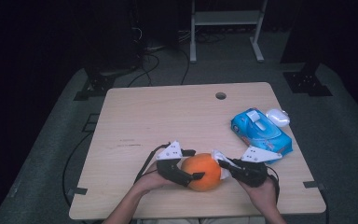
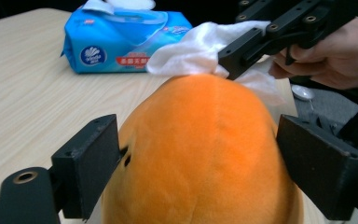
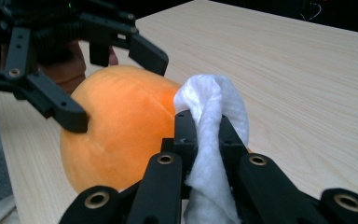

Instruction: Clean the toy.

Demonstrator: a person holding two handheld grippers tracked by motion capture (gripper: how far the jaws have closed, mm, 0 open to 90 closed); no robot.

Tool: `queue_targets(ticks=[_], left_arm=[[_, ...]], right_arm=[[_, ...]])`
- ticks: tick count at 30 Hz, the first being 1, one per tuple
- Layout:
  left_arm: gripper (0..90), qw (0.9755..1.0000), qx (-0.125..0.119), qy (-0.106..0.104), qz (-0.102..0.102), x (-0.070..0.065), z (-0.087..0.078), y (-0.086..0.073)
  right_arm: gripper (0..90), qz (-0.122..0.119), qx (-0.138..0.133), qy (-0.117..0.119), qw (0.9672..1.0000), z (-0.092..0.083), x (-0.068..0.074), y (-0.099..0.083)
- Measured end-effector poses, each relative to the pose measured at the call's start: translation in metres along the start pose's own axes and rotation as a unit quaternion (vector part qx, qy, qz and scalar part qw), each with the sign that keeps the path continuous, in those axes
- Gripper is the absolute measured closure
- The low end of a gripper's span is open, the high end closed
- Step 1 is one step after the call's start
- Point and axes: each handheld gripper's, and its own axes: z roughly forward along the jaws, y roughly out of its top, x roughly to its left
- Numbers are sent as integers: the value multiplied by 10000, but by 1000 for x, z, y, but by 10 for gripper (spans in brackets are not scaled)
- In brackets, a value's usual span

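A person seated at the bottom edge of the high view is working over a pale wooden worktop with a gripper in each hand. Low in the centre of that frame a round orange plush ball is resting on the worktop near its front edge, and the left gripper is straddling it, its jaws standing wide on either side of the plush. In the left gripper view the two black pads are flanking the orange plush ball, the left-hand one right against the fabric and the right-hand one at the ball's edge; whether it is touching cannot be told.

The right gripper, just right of the ball in the high view, is clamping a crumpled white wipe between nearly closed jaws and is holding it against the ball's upper right side. In the right gripper view the wipe is bunching up between the jaws at the centre of the frame, with the orange ball just to its left.

Right of centre in the high view, a blue soft pack of wet wipes is lying on the worktop, a small white rounded object beside its far end.
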Motion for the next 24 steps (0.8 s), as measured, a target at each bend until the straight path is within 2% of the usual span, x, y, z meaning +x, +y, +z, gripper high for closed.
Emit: queue_targets(ticks=[2,3,6,9,10,11,12,14,15,16,18,20,21,22,23,24], left_arm=[[186,9999,51,0,122,-5,4,-1],[204,9998,59,61,195,-8,5,0],[198,9992,149,65,356,-11,4,5],[159,9999,48,-57,115,-5,-2,5],[126,9999,81,-131,34,-3,-6,5],[112,9997,140,-197,32,-1,-8,4],[102,9996,168,-212,65,0,-10,2],[104,9997,193,-112,129,2,-9,-2],[142,9997,193,-112,129,2,-9,-2],[159,9994,214,-162,219,1,-5,-4],[238,9990,191,-74,392,-4,-2,-4],[333,9988,204,0,452,-7,0,0],[363,9985,228,41,496,-8,0,2],[382,9988,201,20,442,-8,-1,2],[389,9990,178,-42,404,-7,-2,3],[387,9992,131,-99,369,-7,-2,3]], right_arm=[[821,-80,-25,-13,10000,-2,6,3],[820,-159,-92,76,9998,-2,11,7],[820,-378,-99,166,9991,0,23,12],[821,-161,-72,201,9996,4,14,5],[822,-101,-41,162,9998,5,9,2],[821,-90,-14,0,10000,4,3,-1],[821,1,-28,-57,10000,2,-2,-2],[821,123,-55,-168,9998,-3,-8,-3],[821,148,-113,-135,9997,-5,-7,-1],[820,118,-133,-134,9998,-6,-5,1],[820,-48,-237,-44,9997,-7,7,8],[820,-184,-354,171,9991,-8,18,13],[820,-297,-335,192,9988,-7,23,15],[820,-375,-290,125,9988,-5,24,15],[821,-330,-286,134,9990,-4,21,13],[821,-176,-307,169,9992,-4,15,10]])
